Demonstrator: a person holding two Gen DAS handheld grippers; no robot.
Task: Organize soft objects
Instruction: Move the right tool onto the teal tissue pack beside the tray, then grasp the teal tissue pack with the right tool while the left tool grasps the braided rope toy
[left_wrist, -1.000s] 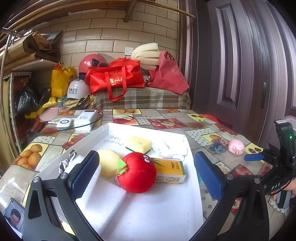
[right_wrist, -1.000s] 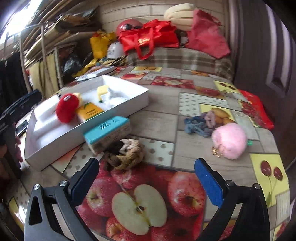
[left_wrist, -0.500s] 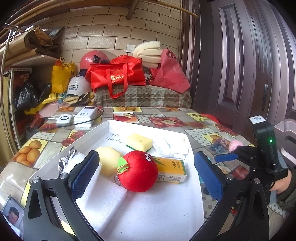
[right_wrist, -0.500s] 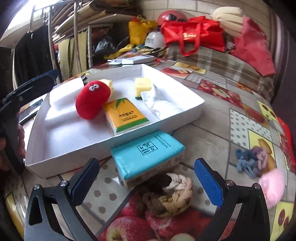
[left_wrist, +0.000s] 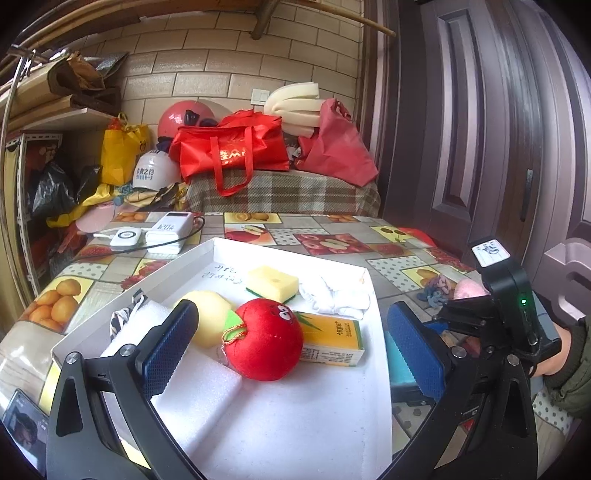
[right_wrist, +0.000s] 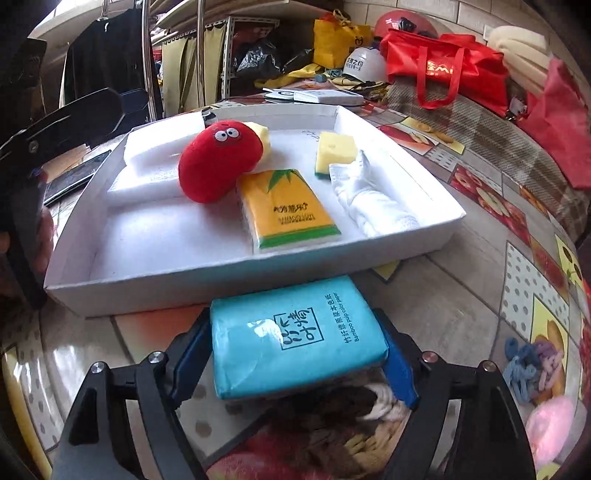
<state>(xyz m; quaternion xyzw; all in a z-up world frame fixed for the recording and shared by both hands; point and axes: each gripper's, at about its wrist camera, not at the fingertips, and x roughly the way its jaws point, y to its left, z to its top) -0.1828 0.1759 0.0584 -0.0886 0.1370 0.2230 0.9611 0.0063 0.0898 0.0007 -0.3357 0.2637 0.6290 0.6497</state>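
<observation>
A blue tissue pack (right_wrist: 295, 332) lies on the tablecloth just in front of the white tray (right_wrist: 258, 291). My right gripper (right_wrist: 295, 363) straddles it, jaws closing, and both pads touch the pack's sides. The tray holds a red plush apple (right_wrist: 218, 162), a yellow tissue pack (right_wrist: 288, 210), a yellow sponge (right_wrist: 336, 151), a white sock (right_wrist: 373, 206) and white foam (right_wrist: 147, 162). My left gripper (left_wrist: 291, 325) hangs open over the tray's near end, with the red plush apple (left_wrist: 264, 345) beyond its fingers. A braided scrunchie (right_wrist: 369, 406) lies under the right gripper.
Pastel hair ties (right_wrist: 532, 365) and a pink pompom (right_wrist: 550, 428) lie on the table to the right. A power bank (left_wrist: 170, 230) sits behind the tray, a phone (left_wrist: 24, 432) at its left. Red bags (left_wrist: 232, 151) crowd the back; a door (left_wrist: 480, 147) stands right.
My right gripper swung left from the hair ties and pompom, tipped down over the blue tissue pack, and its jaws narrowed onto it. The left gripper stayed put.
</observation>
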